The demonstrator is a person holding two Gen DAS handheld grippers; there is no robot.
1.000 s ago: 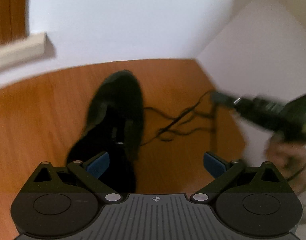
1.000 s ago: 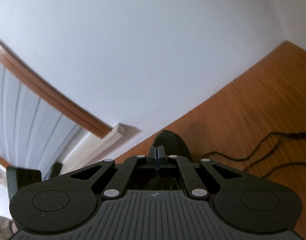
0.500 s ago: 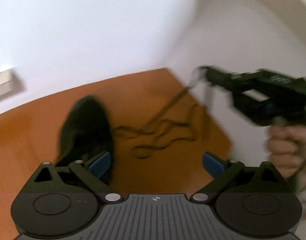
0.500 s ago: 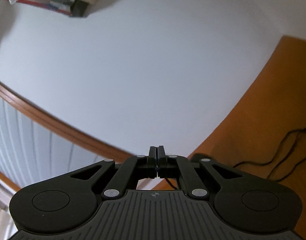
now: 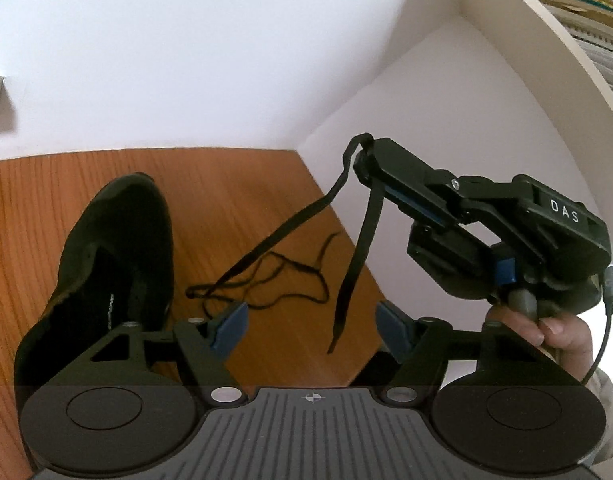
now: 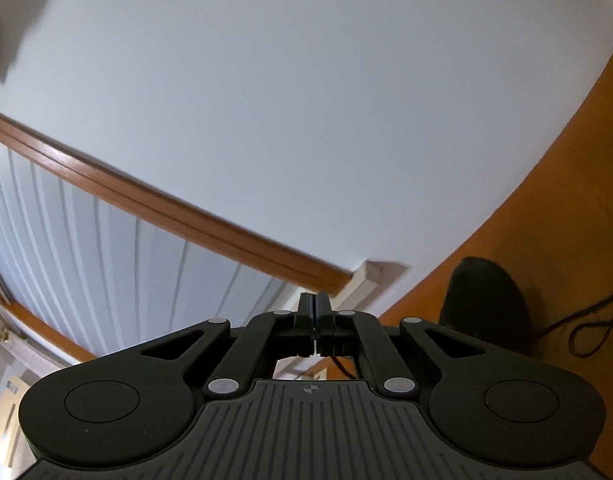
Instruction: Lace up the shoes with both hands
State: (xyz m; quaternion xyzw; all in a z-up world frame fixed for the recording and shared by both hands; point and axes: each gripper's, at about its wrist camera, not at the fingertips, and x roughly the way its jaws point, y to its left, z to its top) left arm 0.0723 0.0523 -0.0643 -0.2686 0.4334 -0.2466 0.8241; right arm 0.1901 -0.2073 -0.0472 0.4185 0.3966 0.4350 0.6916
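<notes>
A black shoe [image 5: 114,248] lies on the wooden table [image 5: 234,184], toe pointing away; the right wrist view catches its toe [image 6: 486,300]. A black lace [image 5: 282,232] rises from beside the shoe to my right gripper [image 5: 365,151], which is shut on it above the table, and the free end [image 5: 342,304] hangs down from there. That hanging end dangles between the blue pads [image 5: 230,322] of my left gripper [image 5: 312,326], whose jaws are closing without touching it. Slack lace loops on the table [image 5: 298,276]. Seen from its own camera, the right gripper [image 6: 315,316] has its fingers pressed together.
A person's hand [image 5: 546,328] holds the right gripper. A white side panel [image 5: 446,112] bounds the table on the right, with stacked papers [image 5: 578,4] on the shelf above. A white wall stands behind the table. A wooden window frame [image 6: 166,204] and blinds show at the left.
The right gripper has lifted the lace off the table, so one end now hangs free. The left gripper's pads have come closer together and its view has swung towards the right gripper.
</notes>
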